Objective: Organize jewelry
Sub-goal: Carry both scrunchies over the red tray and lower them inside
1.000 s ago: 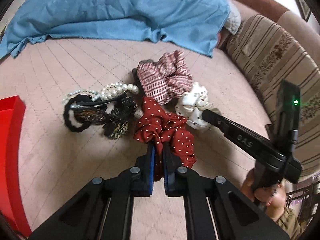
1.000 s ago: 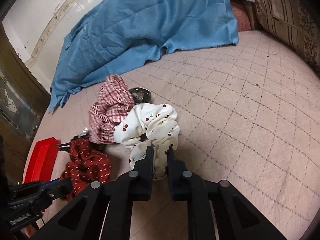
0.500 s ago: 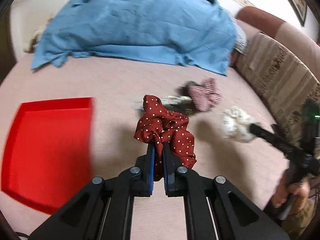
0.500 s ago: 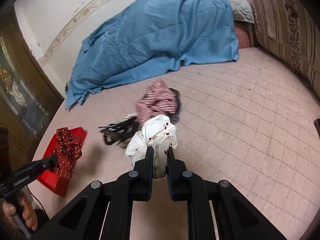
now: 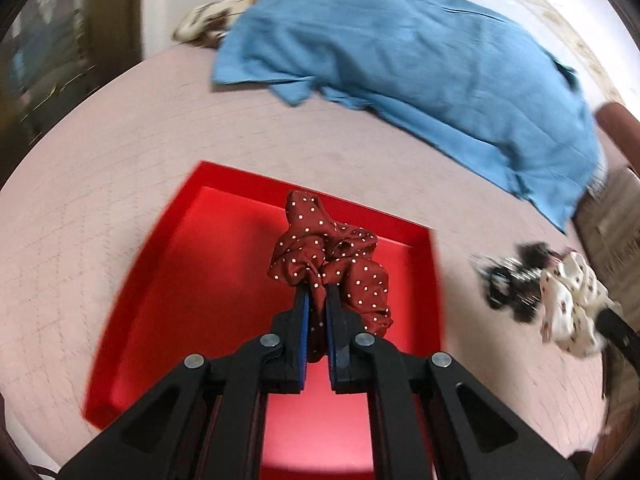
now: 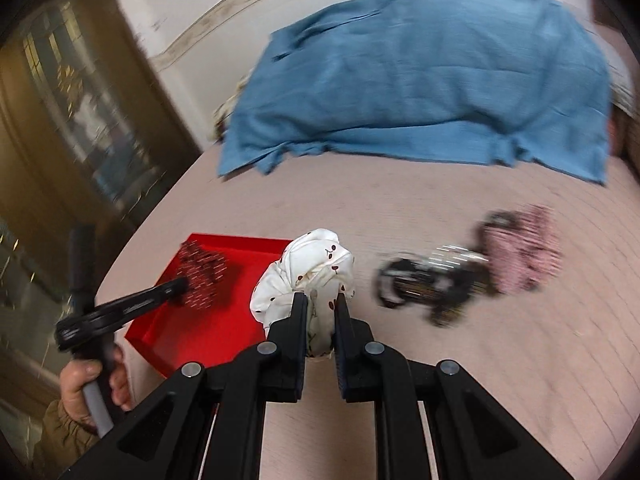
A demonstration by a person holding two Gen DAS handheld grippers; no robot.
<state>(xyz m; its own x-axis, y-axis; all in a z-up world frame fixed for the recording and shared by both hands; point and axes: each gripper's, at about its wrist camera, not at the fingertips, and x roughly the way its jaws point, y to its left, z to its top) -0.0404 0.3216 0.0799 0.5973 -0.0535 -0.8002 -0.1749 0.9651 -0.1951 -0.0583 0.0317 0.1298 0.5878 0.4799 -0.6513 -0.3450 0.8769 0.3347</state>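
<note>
My left gripper (image 5: 316, 294) is shut on a dark red polka-dot scrunchie (image 5: 332, 256) and holds it above the red tray (image 5: 180, 280). My right gripper (image 6: 319, 300) is shut on a white cherry-print scrunchie (image 6: 308, 272) and holds it above the bed beside the tray's (image 6: 208, 332) right edge. The left gripper (image 6: 176, 286) with the red scrunchie (image 6: 200, 268) also shows in the right wrist view, over the tray. The white scrunchie (image 5: 568, 300) shows at the right in the left wrist view.
A blurred pile of black hair ties and pearls (image 6: 428, 280) and a pink checked scrunchie (image 6: 524, 248) lie on the pink quilted bed (image 6: 440, 360). A blue blanket (image 6: 420, 80) lies at the back. A wooden cabinet (image 6: 60, 120) stands at the left.
Both grippers have swung left with their scrunchies. The red scrunchie is now over the tray, and the white one is near its right edge.
</note>
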